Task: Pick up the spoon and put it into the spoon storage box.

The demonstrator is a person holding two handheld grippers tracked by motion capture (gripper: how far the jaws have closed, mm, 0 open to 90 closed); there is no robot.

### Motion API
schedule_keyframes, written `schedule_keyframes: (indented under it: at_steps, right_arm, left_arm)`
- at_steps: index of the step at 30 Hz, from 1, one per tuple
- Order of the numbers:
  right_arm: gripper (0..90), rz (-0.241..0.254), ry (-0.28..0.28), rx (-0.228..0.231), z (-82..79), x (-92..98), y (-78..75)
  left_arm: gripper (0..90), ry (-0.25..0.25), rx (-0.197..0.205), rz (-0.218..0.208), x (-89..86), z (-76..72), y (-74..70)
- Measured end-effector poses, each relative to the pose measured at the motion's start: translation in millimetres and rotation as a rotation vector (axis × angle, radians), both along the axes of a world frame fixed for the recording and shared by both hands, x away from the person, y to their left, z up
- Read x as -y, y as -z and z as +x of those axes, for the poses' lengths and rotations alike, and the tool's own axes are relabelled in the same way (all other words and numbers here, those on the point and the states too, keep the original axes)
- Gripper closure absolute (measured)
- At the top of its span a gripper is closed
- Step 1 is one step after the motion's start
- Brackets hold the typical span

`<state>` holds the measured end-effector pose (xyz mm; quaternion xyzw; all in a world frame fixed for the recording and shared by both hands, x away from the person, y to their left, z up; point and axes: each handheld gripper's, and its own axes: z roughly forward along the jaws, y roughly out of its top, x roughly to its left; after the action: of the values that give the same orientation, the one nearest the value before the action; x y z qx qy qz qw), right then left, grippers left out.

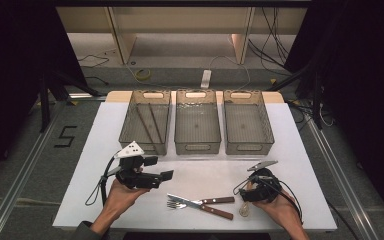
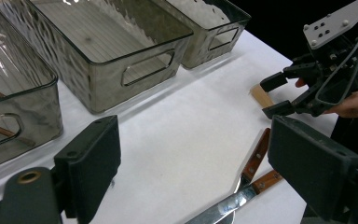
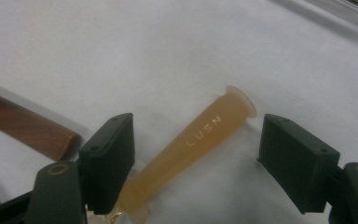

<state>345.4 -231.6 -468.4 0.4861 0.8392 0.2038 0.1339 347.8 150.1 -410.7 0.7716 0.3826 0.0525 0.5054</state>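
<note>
Amber handle being straddled by the right gripper (image 3: 193,163)

A translucent amber handle (image 3: 191,140), embossed "LUSN", is lying on the white table (image 3: 121,46) between wide-open jaws, untouched; the left gripper (image 2: 193,172) is being held open, empty.

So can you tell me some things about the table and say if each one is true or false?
1. Three bins stand in a row. True.
2. The left bin is empty. False: thin brown sticks lie in it.
3. The right gripper squeezes the amber handle. False: its jaws stand open around it.
4. The fork and knife cross each other. True.
5. The left gripper holds the fork. False: it is open, holding nothing.
</note>
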Motion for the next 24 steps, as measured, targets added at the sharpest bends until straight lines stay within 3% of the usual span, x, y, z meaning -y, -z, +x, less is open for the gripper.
schedule_keyframes:
  at_steps: [24]
  right_arm:
    - [55.8,-0.005,-0.015,-0.027,6.5,2.9,-1.5]
  left_arm:
    - [16.8,0.018,-0.005,0.014,4.9,-1.6,1.1]
